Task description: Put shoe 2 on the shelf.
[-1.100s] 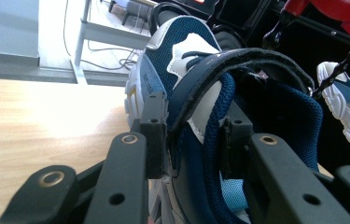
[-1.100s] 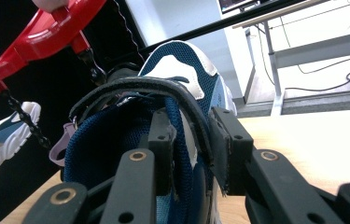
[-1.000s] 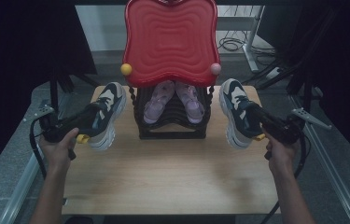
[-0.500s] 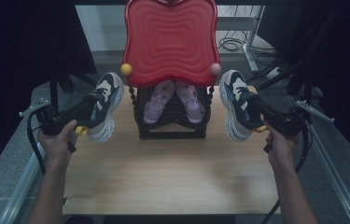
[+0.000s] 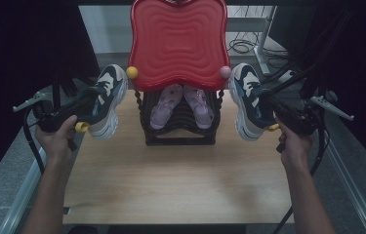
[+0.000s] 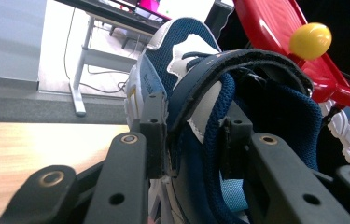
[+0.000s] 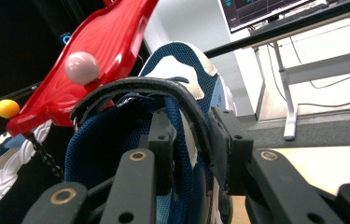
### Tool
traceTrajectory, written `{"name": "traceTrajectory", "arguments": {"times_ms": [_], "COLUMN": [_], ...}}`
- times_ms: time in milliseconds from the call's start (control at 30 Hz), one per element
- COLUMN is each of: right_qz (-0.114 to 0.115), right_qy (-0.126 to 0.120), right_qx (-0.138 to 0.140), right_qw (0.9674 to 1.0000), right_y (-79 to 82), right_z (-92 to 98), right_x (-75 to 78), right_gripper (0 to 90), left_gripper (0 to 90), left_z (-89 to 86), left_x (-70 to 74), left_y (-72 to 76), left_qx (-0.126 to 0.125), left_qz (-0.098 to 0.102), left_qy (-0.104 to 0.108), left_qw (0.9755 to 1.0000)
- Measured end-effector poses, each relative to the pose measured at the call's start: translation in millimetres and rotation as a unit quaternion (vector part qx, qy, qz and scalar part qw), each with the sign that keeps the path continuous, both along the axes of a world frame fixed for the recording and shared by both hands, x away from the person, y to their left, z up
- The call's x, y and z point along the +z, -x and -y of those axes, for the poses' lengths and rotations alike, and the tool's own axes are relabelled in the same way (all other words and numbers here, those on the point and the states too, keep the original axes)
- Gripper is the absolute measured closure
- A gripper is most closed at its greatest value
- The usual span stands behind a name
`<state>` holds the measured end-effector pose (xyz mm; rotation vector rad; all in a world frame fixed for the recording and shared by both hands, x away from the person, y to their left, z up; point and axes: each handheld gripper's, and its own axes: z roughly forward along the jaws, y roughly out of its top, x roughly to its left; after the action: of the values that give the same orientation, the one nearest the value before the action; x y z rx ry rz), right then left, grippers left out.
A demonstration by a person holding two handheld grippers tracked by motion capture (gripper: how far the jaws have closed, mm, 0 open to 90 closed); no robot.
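Observation:
Two navy and white sneakers hang above the wooden table (image 5: 180,185), one on each side of a black shoe rack (image 5: 180,134). My left gripper (image 5: 90,105) is shut on the collar of the left sneaker (image 5: 107,95), whose toe points away. In the left gripper view the jaws pinch the padded collar of that sneaker (image 6: 186,70). My right gripper (image 5: 267,109) is shut on the collar of the right sneaker (image 5: 246,97). The right gripper view shows the same pinch on its sneaker (image 7: 177,70). Both sneakers hang level with the rack's red wavy top shelf (image 5: 178,41).
The red shelf has a yellow ball (image 5: 132,72) at its left corner and a pink ball (image 5: 225,71) at its right. A pair of pink sandals (image 5: 180,105) sits on the black tier under it. Cables and desk legs lie on the floor beyond.
Both hands have lifted their sneakers higher and a little farther away, so the toes now sit beside the red shelf's lower corners. Both grips are unchanged.

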<state>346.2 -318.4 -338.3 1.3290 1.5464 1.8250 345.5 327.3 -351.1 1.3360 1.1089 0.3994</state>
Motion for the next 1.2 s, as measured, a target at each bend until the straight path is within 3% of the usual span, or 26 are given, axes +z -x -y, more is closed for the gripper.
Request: {"name": "traceTrajectory", "arguments": {"times_ms": [233,633,900,1200], "right_qz": [0.011,0.029,0.033,0.033], "right_qy": [0.01,-0.005,-0.007,-0.005], "right_qx": [-0.005,-0.009,-0.01,-0.012], "right_qw": [0.9999,0.9995,0.9994,0.9994], "right_y": [-2.1,-13.1,-16.0,-16.8], "right_z": [-1.8,-4.7,-5.3,-5.3], "right_x": [17.3,45.1,58.1,67.9], "right_gripper": [71.2,70.9,71.0,70.9], "left_gripper": [68.9,68.9,68.8,68.8], "left_z": [-1.9,-5.0,-1.6,0.7], "left_x": [13.2,39.3,58.7,70.6], "left_y": [-5.1,-13.6,-16.3,-18.6], "left_qx": [0.002,0.004,0.004,0.001], "left_qz": [0.003,0.011,0.025,0.027], "left_qy": [-0.006,0.001,0.002,0.013], "left_qw": [1.0,0.9999,0.9997,0.9995]}}
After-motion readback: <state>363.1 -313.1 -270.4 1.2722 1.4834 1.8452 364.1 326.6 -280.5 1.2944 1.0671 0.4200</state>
